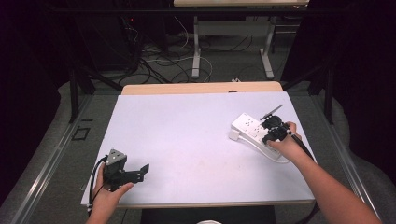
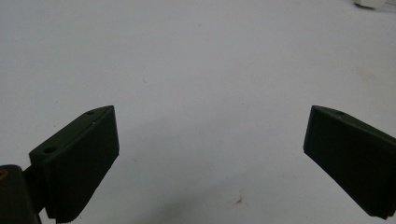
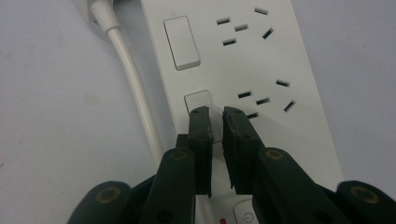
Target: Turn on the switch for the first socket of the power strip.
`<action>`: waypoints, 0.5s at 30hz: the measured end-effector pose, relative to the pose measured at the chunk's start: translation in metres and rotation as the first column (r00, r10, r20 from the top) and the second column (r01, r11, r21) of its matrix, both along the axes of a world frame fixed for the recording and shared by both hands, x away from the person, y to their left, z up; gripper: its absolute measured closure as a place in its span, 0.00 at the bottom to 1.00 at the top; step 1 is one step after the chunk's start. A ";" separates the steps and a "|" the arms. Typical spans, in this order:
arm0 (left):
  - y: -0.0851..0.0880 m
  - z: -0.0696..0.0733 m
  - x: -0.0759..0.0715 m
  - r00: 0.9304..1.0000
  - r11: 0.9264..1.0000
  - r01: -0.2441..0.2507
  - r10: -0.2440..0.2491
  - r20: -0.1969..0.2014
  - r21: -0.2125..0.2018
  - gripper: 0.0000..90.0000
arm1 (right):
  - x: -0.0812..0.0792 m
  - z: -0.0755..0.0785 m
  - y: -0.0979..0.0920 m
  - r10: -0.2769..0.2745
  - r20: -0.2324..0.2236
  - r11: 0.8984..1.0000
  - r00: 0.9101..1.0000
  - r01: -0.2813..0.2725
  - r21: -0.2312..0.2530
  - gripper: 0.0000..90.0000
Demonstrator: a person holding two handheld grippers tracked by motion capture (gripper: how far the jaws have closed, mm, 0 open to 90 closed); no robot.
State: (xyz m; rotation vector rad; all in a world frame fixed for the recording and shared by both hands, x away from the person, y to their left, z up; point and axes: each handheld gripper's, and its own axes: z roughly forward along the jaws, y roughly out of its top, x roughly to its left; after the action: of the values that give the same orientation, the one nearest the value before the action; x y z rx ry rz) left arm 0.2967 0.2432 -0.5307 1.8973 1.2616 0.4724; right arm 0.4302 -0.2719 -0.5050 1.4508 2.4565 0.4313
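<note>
Pale lilac sheeting covers the desk (image 1: 187, 140), which stands in a dark room with a tangle of cables (image 1: 154, 60) on the floor beyond its far edge. On the right side of the desk lies a white power strip (image 1: 250, 128), set at a slant, with its white cord (image 3: 133, 84) running along one side of it. The right gripper (image 1: 273, 129) is held over the near end of the strip by the person's right hand (image 1: 287, 144). In the right gripper view its two black jaws stand almost together, with only a thin slit between them, and their tips sit over the second rocker switch (image 3: 201, 102) of the strip, which shows through the slit; whether the tips touch the switch cannot be told, and nothing is clamped between them. Another switch (image 3: 182, 43) lies farther along the strip, with rows of socket slots (image 3: 264, 100) just beside the switches, and a power button (image 3: 245, 215) peeks out below the jaws. The left gripper (image 1: 140, 171) is well apart from the strip, at the near left corner of the desk, held by the left hand (image 1: 109, 193). In the left gripper view its jaws stand wide apart over bare sheeting with nothing between them.
</note>
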 end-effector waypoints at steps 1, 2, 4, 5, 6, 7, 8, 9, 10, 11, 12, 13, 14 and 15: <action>0.000 0.000 0.000 1.000 1.000 0.003 -0.003 -0.002 0.003 0.04 | 0.000 0.000 0.000 0.000 0.000 1.000 1.000 0.000 0.000 0.87; 0.000 0.000 0.000 1.000 1.000 0.006 -0.006 -0.006 0.008 0.03 | 0.000 -0.001 0.000 -0.001 0.019 1.000 1.000 0.001 0.009 0.82; -0.001 0.000 0.000 1.000 1.000 0.008 -0.008 -0.008 0.008 0.04 | -0.001 -0.001 0.001 -0.002 0.019 1.000 1.000 0.002 0.011 0.80; 0.000 0.000 0.000 1.000 1.000 0.007 -0.007 -0.007 0.007 0.04 | -0.001 0.001 0.001 -0.016 0.009 1.000 1.000 0.016 0.002 0.77; 0.000 0.000 0.000 1.000 1.000 0.007 -0.007 -0.004 0.007 0.04 | -0.001 0.001 0.001 -0.005 0.015 1.000 1.000 0.005 -0.001 0.74; 0.000 0.000 0.000 1.000 1.000 0.004 -0.004 -0.002 0.003 0.04 | -0.001 0.002 0.001 -0.014 0.018 1.000 1.000 0.014 0.004 0.70; 0.000 0.000 0.000 1.000 1.000 0.002 -0.002 -0.002 0.002 0.04 | -0.001 0.002 0.000 -0.014 0.026 1.000 1.000 0.013 0.022 0.65; 0.000 0.000 0.000 1.000 1.000 0.001 -0.001 -0.001 0.002 0.04 | 0.000 0.003 -0.001 -0.011 0.036 1.000 0.999 0.010 0.028 0.62; 0.000 0.000 -0.001 1.000 1.000 0.000 0.000 0.000 0.001 0.04 | 0.000 0.003 -0.001 -0.011 0.036 1.000 0.999 0.010 0.028 0.62; 0.001 0.001 -0.001 1.000 1.000 0.001 -0.001 -0.005 0.003 0.04 | 0.000 0.003 -0.001 -0.022 0.041 0.999 0.999 0.021 0.042 0.60; 0.001 0.001 -0.001 1.000 1.000 -0.001 0.001 -0.005 0.003 0.04 | 0.000 0.004 -0.001 -0.018 0.045 0.998 0.999 0.015 0.055 0.58; 0.001 0.001 -0.002 1.000 1.000 0.005 -0.005 -0.006 0.012 0.04 | 0.001 0.004 -0.002 -0.021 0.054 0.998 0.998 0.017 0.064 0.55; 0.001 0.000 -0.002 1.000 1.000 0.002 -0.001 -0.003 0.007 0.04 | 0.001 0.004 -0.002 -0.016 0.064 0.998 0.998 0.012 0.063 0.54; 0.001 0.000 -0.002 1.000 1.000 0.000 0.000 -0.003 0.007 0.04 | 0.001 0.005 -0.002 -0.018 0.066 0.997 0.998 0.013 0.070 0.53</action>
State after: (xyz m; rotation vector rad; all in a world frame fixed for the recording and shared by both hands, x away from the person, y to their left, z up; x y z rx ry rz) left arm 0.2943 0.2444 -0.5305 1.9042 1.2640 0.4743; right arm 0.4316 -0.2743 -0.4999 1.4570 2.3989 0.5572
